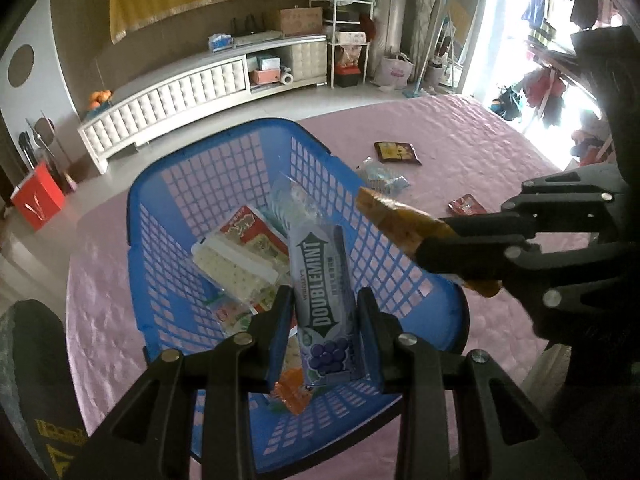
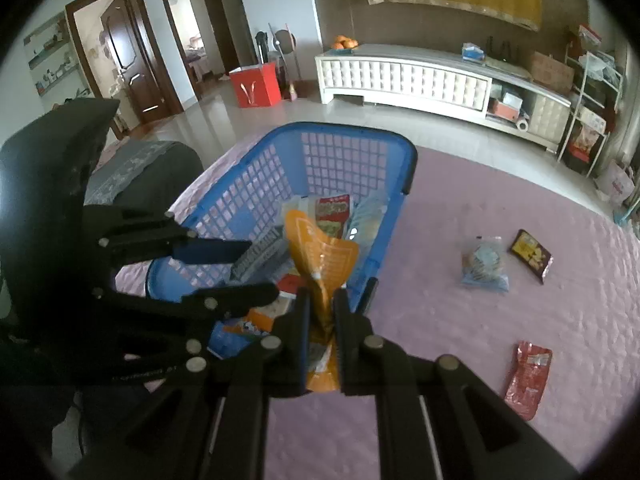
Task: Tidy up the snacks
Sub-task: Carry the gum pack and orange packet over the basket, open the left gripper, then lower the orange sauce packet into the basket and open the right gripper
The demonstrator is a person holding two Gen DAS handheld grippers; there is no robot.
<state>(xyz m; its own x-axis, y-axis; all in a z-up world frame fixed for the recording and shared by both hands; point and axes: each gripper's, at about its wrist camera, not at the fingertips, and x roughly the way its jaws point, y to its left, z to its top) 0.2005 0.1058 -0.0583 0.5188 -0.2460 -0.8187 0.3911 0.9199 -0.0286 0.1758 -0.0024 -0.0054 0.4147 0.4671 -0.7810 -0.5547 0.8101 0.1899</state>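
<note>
A blue plastic basket (image 1: 168, 184) stands on the pink table and holds several snack packets; it also shows in the right wrist view (image 2: 344, 136). My left gripper (image 1: 325, 312) is shut on a purple Doublemint gum pack (image 1: 326, 292) and holds it over the basket. My right gripper (image 2: 321, 304) is shut on an orange snack packet (image 2: 320, 256), held above the basket's near right rim. In the left wrist view the right gripper (image 1: 436, 236) comes in from the right with the orange packet (image 1: 394, 220).
On the pink tablecloth (image 2: 460, 320) right of the basket lie a clear blue-trimmed bag (image 2: 484, 266), a dark brown packet (image 2: 532, 256) and a red packet (image 2: 528, 376). A dark chair back (image 2: 148, 172) stands left of the table.
</note>
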